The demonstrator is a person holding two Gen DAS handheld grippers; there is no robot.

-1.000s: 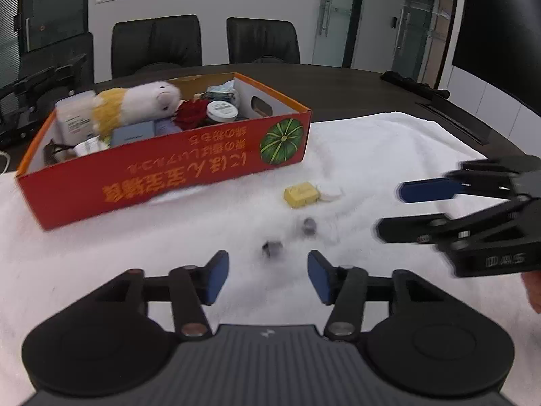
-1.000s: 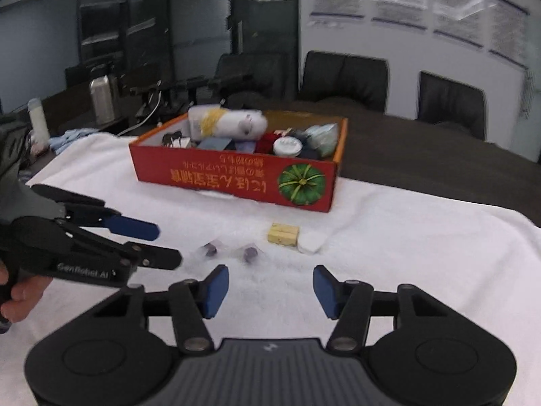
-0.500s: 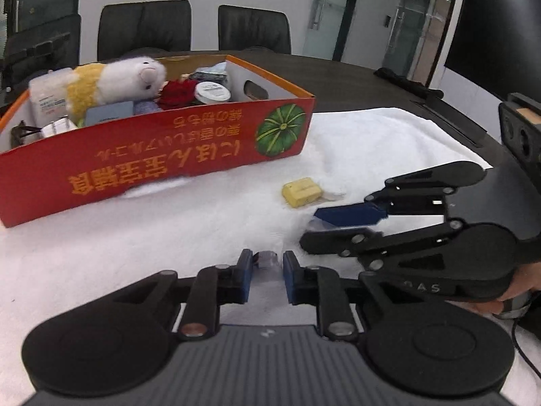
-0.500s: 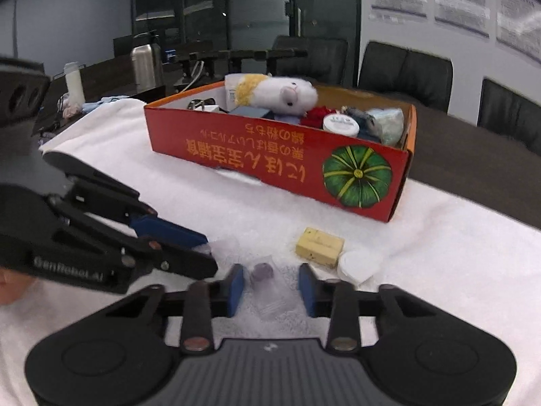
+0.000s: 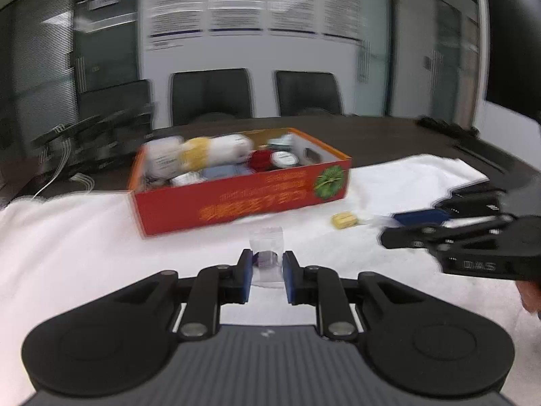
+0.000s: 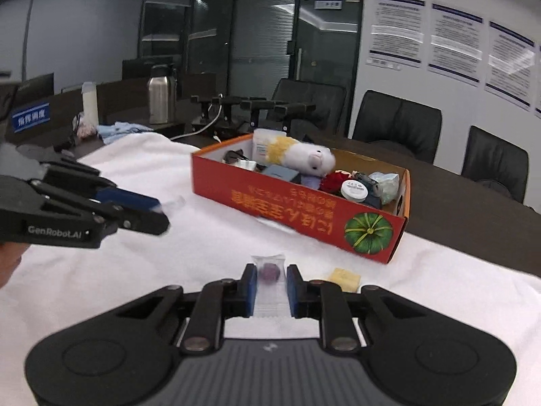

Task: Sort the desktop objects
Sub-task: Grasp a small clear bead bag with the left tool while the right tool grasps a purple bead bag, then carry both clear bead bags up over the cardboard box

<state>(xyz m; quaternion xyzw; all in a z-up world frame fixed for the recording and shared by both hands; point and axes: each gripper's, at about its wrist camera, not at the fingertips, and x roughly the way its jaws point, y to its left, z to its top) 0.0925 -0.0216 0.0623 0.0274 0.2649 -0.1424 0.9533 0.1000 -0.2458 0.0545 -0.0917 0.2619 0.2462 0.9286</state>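
Note:
My left gripper (image 5: 266, 264) is shut on a clear packet with a purple sweet (image 5: 266, 247) and holds it above the white cloth. My right gripper (image 6: 269, 275) is shut on a second clear packet with a purple sweet (image 6: 269, 272), also lifted. Each gripper shows in the other's view: the right one (image 5: 392, 228) at the right, the left one (image 6: 162, 211) at the left. The red cardboard box (image 5: 236, 199) (image 6: 304, 213) stands ahead, filled with a plush toy (image 6: 301, 154), a white jar (image 6: 354, 190) and several other items.
A yellow block (image 5: 344, 220) (image 6: 342, 279) lies on the white cloth (image 5: 67, 237) near the box's pumpkin-printed corner, with a white piece beside it. Black chairs stand behind the dark table. A steel flask (image 6: 161, 96) and cables sit far left.
Both grippers closed on the packets lying on the cloth and have lifted them. The views have risen and pulled back from the box; the left view is blurred by motion.

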